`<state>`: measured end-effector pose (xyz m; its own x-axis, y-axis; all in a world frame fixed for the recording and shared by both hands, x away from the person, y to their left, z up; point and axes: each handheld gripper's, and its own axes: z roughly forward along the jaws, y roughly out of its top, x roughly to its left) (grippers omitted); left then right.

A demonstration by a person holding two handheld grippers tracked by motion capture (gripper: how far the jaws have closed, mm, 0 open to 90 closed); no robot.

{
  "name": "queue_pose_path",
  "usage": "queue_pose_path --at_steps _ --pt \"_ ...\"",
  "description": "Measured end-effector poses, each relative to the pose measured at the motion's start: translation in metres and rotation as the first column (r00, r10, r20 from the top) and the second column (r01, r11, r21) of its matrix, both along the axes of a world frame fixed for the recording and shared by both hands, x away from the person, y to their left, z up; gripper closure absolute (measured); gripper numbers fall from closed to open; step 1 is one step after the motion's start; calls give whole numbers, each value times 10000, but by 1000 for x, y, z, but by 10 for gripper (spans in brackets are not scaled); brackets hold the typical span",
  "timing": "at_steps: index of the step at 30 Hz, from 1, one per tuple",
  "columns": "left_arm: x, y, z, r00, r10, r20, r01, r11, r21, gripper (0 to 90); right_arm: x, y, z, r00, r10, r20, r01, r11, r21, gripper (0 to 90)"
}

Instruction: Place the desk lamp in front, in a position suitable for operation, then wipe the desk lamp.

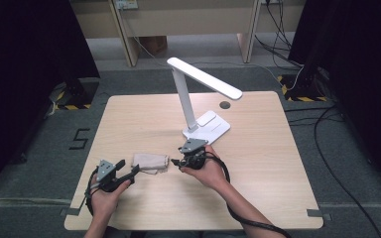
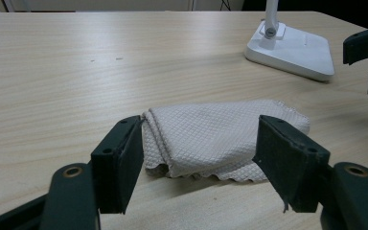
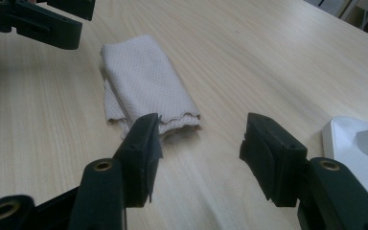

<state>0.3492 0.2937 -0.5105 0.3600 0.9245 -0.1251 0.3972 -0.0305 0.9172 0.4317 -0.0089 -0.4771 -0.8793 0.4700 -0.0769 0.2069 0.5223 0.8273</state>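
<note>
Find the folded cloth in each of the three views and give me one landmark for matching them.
High view: the folded cloth lies low and left of centre, between the two grippers.
Left gripper view: centre, just beyond the open jaws.
Right gripper view: upper left, beyond the left jaw.
Shared landmark: the white lamp base.

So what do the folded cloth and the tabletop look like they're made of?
Cloth: a beige woven textile, probably cotton or microfibre, matte; a fine waffle-like grid texture and wavy stitched edges show. Tabletop: likely laminate or veneer with a light wood-grain print, smooth and slightly satin, judging by the even, straight grain lines and a soft sheen.
</note>
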Motion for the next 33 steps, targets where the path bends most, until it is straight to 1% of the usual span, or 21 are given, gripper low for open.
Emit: queue_pose_path --at_steps 2,5,6,9,12,14,16,17,18,19,20,21,22,23,24,28,29,30,31,32,33 --pt "0 0 0 10000 10 3 -10 10000 19 331 2 -4 1 9999 -99 17 99 9999 21 471" --pt "2 -1 3 9997 66 222 -68 10000 56 333 6 -11 3 9995 -317 44 316 9994 152 472" --pt "2 -2 4 9997 50 227 -52 10000 58 333 13 -21 8 9973 -723 144 719 9971 262 473" --pt "3 -5 3 9998 -101 168 99 9999 121 336 27 -37 16 9884 -1463 421 1450 9889 307 473" --pt "1 -5 4 9996 -172 229 169 9998 146 338 44 -53 20 9761 -2134 402 2125 9768 263 463" --pt "1 -5 5 9996 -179 221 175 9997 154 340 57 -68 21 9629 -2678 329 2667 9632 349 463" --pt "1 -6 8 9995 -160 289 159 9999 62 341 70 -84 20 9401 -3402 222 3395 9401 300 467" --pt "2 -9 10 9992 -237 309 236 9997 32 341 70 -84 20 9401 -3402 222 3395 9401 300 467" --pt "5 -17 17 9977 -520 435 523 9986 -57 343 83 -99 15 9189 -3944 1 3944 9189 51 472" --pt "8 -22 21 9967 -657 479 664 9977 -121 345 88 -105 13 9091 -4165 -126 4164 9091 -110 472" --pt "12 -27 24 9953 -813 535 824 9964 -196 346 93 -110 10 9032 -4291 -85 4286 9029 -318 473" --pt "12 -27 24 9953 -813 535 824 9964 -196 346 98 -115 7 8966 -4424 -208 4414 8964 -399 473" --pt "23 -39 32 9926 -1074 576 1086 9939 -190 346 100 -118 6 8930 -4490 -312 4476 8932 -418 473" --pt "23 -39 32 9926 -1074 576 1086 9939 -190 346 104 -122 3 8863 -4602 -509 4587 8877 -391 472" --pt "30 -46 36 9907 -1203 630 1217 9924 -185 346 105 -124 2 8828 -4667 -529 4647 8843 -464 470" --pt "61 -74 56 9803 -1870 632 1885 9819 -177 345 111 -129 -3 8797 -4702 -710 4674 8824 -532 454" --pt "73 -82 62 9756 -2112 604 2129 9768 -225 342 112 -131 -5 8761 -4756 -787 4723 8796 -569 449" --pt "80 -87 65 9742 -2179 587 2198 9751 -287 339 115 -134 -8 8688 -4872 -884 4834 8732 -613 442" --pt "101 -100 73 9700 -2387 461 2405 9699 -385 337 116 -135 -10 8669 -4896 -935 4859 8719 -612 441" --pt "101 -100 73 9700 -2387 461 2405 9699 -385 335 116 -135 -10 8669 -4896 -935 4859 8719 -612 441" --pt "111 -106 75 9687 -2454 380 2474 9671 -601 333 115 -135 -11 8648 -4923 -987 4889 8704 -583 440"
